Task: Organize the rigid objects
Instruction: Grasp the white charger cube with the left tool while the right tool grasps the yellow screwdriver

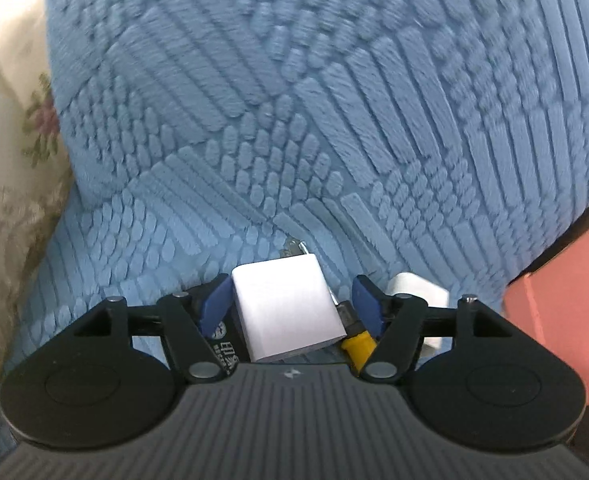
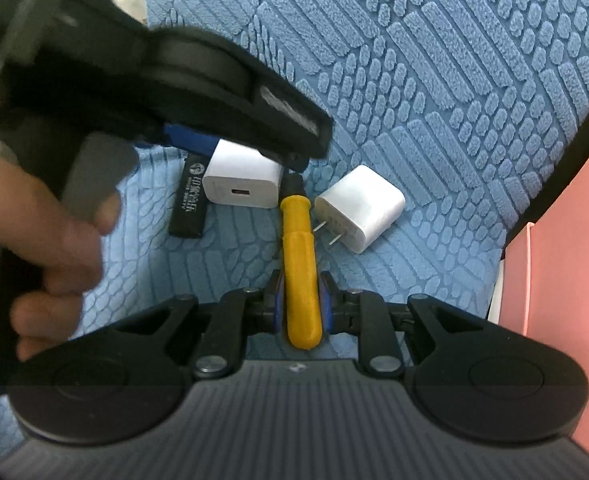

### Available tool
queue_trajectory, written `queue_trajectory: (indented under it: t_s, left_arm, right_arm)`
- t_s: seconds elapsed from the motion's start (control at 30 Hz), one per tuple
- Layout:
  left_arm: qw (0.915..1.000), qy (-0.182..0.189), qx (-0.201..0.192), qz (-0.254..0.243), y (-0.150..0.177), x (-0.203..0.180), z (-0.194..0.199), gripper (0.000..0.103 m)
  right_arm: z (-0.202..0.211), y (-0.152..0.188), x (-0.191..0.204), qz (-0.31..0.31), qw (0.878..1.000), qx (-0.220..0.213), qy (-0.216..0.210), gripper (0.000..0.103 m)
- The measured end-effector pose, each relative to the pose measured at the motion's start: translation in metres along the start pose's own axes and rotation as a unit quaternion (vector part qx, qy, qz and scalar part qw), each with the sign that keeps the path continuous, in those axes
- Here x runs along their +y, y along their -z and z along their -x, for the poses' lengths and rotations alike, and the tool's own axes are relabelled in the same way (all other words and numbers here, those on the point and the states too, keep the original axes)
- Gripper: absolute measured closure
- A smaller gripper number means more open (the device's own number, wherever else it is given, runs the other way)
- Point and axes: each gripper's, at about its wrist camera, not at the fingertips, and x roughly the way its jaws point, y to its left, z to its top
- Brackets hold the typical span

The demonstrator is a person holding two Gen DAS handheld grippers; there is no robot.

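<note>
My left gripper (image 1: 290, 304) is open, its blue pads on either side of a white charger cube (image 1: 284, 310) without touching it; the same cube shows under the left gripper in the right wrist view (image 2: 240, 182). My right gripper (image 2: 300, 298) is shut on the yellow handle of a screwdriver (image 2: 300, 256), which lies on the blue textured cloth (image 2: 434, 80); its yellow handle also shows in the left wrist view (image 1: 358, 350). A second white charger (image 2: 360, 208) with metal prongs lies right of the screwdriver, also seen in the left wrist view (image 1: 414, 290). A black stick-shaped item (image 2: 190, 208) lies left of the cube.
A pink box (image 2: 566, 280) stands at the right edge of the cloth, also in the left wrist view (image 1: 566, 320). A floral cream fabric (image 1: 6, 160) lies to the left. A bare hand (image 2: 50, 232) holds the left gripper's handle.
</note>
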Motion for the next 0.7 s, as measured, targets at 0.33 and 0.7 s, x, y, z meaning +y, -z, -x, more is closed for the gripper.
queue_trajectory:
  t_s: [0.33, 0.7]
  left_arm:
    - [0.9998, -0.02, -0.003, -0.005, 0.006, 0.01, 0.01, 0.041]
    - [0.999, 0.029, 0.016, 0.029, 0.01, 0.028, 0.064, 0.044]
  right_arm:
    - [0.0, 0.004, 0.011, 0.012, 1.0, 0.001, 0.008, 0.083]
    - [0.034, 0.021, 0.016, -0.02, 1.0, 0.004, 0.002, 0.083]
